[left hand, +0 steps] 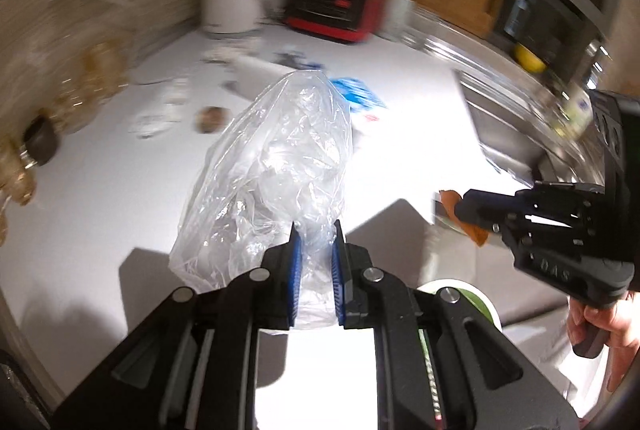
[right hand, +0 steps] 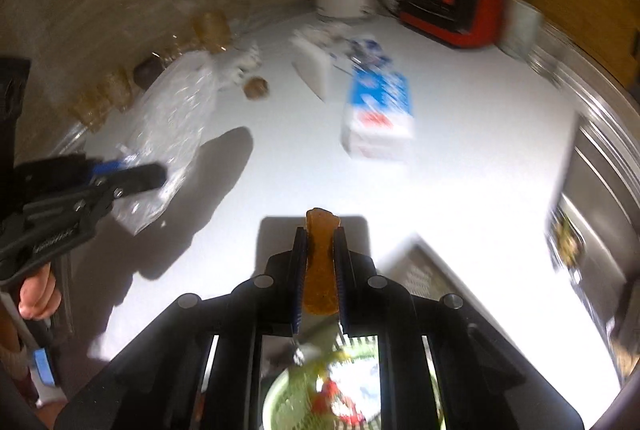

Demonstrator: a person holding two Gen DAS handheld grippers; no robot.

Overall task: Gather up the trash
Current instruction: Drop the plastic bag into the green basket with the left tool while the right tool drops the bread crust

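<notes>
Left tongs (left hand: 314, 270) are clamped on a clear plastic bag (left hand: 276, 166), hanging it over the white surface (left hand: 100, 198). Right tongs (right hand: 320, 270) pinch a brown scrap (right hand: 320, 262) above the surface's edge. Blue-and-white carton (right hand: 380, 114) lies further back, near a brown lump (right hand: 256, 87) and a white box (right hand: 312, 66).

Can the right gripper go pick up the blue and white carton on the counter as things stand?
Probably not yet. The path across the counter to the carton looks free, but the right gripper is shut on an orange scrap, which it would have to drop first.
</notes>
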